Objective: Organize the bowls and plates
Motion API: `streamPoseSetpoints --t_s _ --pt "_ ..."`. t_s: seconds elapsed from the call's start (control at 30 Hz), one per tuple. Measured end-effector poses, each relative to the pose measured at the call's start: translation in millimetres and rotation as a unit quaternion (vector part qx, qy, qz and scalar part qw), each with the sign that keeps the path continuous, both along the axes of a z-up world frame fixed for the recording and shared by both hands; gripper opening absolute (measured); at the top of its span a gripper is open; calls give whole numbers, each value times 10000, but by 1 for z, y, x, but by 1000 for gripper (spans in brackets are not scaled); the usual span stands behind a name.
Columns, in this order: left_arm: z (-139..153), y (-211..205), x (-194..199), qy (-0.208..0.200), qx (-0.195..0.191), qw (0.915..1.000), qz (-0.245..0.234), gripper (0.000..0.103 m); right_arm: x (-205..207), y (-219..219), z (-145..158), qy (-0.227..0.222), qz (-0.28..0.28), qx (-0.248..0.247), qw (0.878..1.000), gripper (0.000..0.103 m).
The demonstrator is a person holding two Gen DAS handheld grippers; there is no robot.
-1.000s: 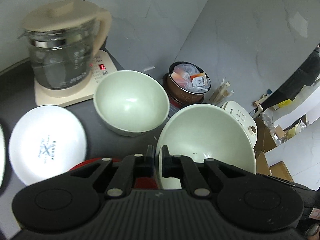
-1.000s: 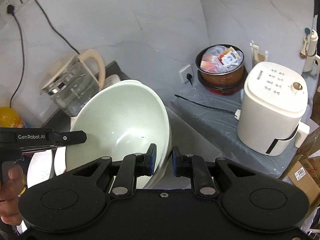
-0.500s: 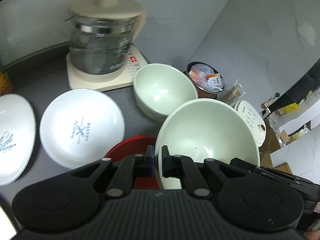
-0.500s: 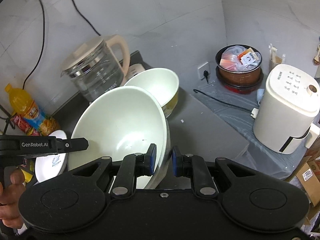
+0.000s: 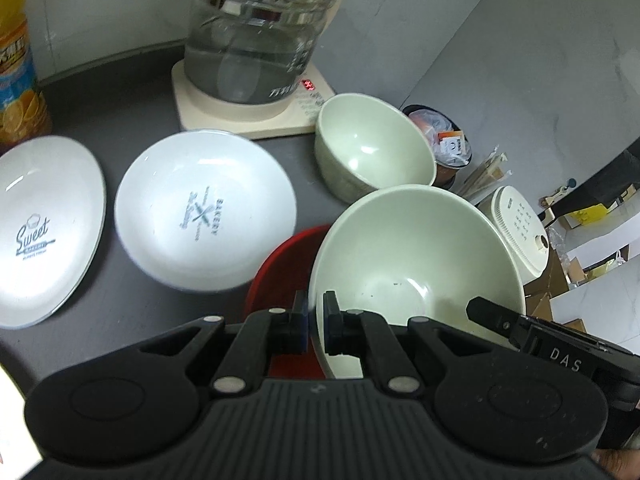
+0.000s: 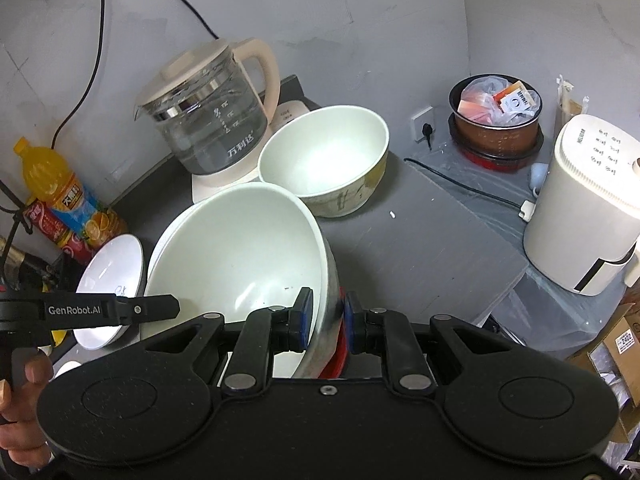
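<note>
A large pale green bowl (image 5: 416, 264) is held tilted between both grippers. My left gripper (image 5: 315, 320) is shut on its near-left rim, and my right gripper (image 6: 326, 320) is shut on the bowl (image 6: 240, 256) at its right rim. Under it lies a red dish (image 5: 288, 264); whether they touch I cannot tell. A smaller green bowl (image 5: 372, 152) stands behind, near the kettle. Two white printed plates lie to the left on the dark counter: the "Bakery" plate (image 5: 204, 212) and the "Sweet" plate (image 5: 44, 224).
A glass kettle (image 6: 208, 120) on its beige base stands at the back. An orange juice bottle (image 6: 60, 196) is at the far left. Beyond the counter's right edge sit a white appliance (image 6: 584, 208) and a brown pot of packets (image 6: 496, 120). A hand (image 6: 24, 380) holds the left gripper.
Both grippers have carried the large bowl down and to the left, so it now hangs over the red dish. The white plates and the juice bottle have come into view.
</note>
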State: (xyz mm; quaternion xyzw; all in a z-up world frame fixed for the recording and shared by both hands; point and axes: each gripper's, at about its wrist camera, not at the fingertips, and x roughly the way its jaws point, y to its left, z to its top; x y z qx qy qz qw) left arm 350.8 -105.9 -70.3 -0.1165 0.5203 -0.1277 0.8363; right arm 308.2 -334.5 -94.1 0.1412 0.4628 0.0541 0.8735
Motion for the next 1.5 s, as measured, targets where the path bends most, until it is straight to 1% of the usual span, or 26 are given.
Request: streamPoseSetpoints --t_s 0.2,0.4,0.63,0.83,0.87,1.1,1.5 --pt "-13 5 -4 216 56 9998 -11 5 0 4 -6 58 6 0 10000 15" --pt "-27 9 -5 421 78 9991 5 6 3 1 -14 60 -39 98 9999 10" --pt "-37 9 -6 533 58 9986 45 6 7 7 -18 47 0 -31 10000 9" --pt "-37 9 -3 599 60 9982 20 7 10 6 -23 108 -40 -48 9999 8" --pt "-37 9 -3 619 46 9981 13 9 10 6 -23 107 -42 -48 9999 8" --pt "-34 16 1 702 -78 9975 82 9 12 7 -25 106 -64 -66 9999 8" --pt "-23 28 -1 672 -239 9973 192 9 13 9 -25 110 -39 -64 9999 8"
